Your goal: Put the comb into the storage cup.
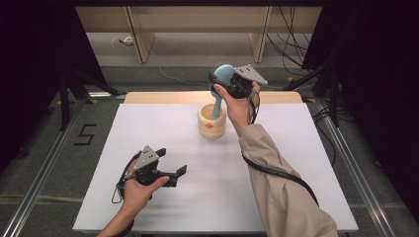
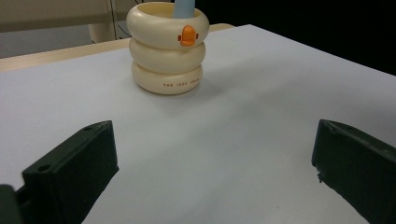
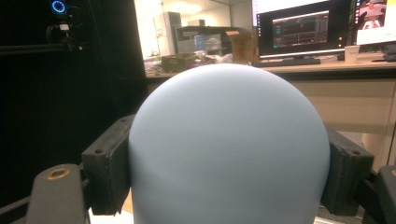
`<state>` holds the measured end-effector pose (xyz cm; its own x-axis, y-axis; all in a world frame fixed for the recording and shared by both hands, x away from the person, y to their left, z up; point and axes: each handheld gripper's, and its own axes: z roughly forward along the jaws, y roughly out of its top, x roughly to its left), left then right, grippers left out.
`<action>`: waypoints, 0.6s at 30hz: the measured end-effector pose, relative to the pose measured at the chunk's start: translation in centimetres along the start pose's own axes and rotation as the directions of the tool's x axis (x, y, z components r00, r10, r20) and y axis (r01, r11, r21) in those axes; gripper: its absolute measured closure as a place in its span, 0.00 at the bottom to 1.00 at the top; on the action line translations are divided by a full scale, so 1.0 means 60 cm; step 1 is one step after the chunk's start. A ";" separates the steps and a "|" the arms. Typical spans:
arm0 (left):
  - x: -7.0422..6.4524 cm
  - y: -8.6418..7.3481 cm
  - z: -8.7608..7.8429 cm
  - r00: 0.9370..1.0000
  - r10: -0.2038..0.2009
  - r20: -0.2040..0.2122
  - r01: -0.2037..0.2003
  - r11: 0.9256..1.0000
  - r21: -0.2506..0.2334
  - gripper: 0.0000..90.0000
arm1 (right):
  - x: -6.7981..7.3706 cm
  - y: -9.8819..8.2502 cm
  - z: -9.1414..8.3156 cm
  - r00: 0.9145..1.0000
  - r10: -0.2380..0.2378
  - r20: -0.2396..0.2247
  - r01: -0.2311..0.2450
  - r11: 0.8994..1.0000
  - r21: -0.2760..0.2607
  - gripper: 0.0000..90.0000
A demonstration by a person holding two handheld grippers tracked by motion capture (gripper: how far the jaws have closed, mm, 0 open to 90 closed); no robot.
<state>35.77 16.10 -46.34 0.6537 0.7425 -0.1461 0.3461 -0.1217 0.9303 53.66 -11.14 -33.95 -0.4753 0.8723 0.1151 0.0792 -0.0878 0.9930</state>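
Blue utensil [image 1: 221, 84] with a smooth, matte, dome-shaped head stands far on the bench [image 1: 148, 128], its narrow stem tip still down inside the cream holder [image 1: 212, 121].

Going left to right: the left hand-held gripper [image 1: 179, 171] hovers low over the near-left part of the white bench, its black jaws spread wide with nothing between them. Right of it and farther off sits the holder, a glossy cup shaped like three stacked rings, with a small orange beak-like knob on its side and tiny lettering on the bottom ring. Above it, the right hand-held gripper [image 1: 222, 79] is clamped on the utensil's rounded head, one blocky pad on each side.

By my reading, the grasp is made; the stem has not cleared the rim.
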 end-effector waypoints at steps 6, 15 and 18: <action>0.000 0.000 0.000 1.000 -0.001 0.000 0.001 1.000 0.000 0.00 | 0.000 -0.003 0.001 1.000 -0.003 0.003 0.003 1.000 0.004 0.23; 0.000 0.000 0.000 1.000 0.001 0.000 -0.001 1.000 0.000 0.00 | -0.001 -0.010 0.002 1.000 -0.010 0.010 0.010 1.000 0.009 0.23; 0.000 0.000 0.000 1.000 0.001 0.000 -0.001 1.000 0.000 0.00 | -0.001 -0.012 0.003 1.000 -0.013 0.009 0.013 1.000 0.013 0.23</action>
<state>35.77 16.10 -46.34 0.6540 0.7424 -0.1451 0.3456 -0.1226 0.9303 53.77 -11.04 -34.69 -0.4681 0.8779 0.1014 0.0839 -0.0701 0.9940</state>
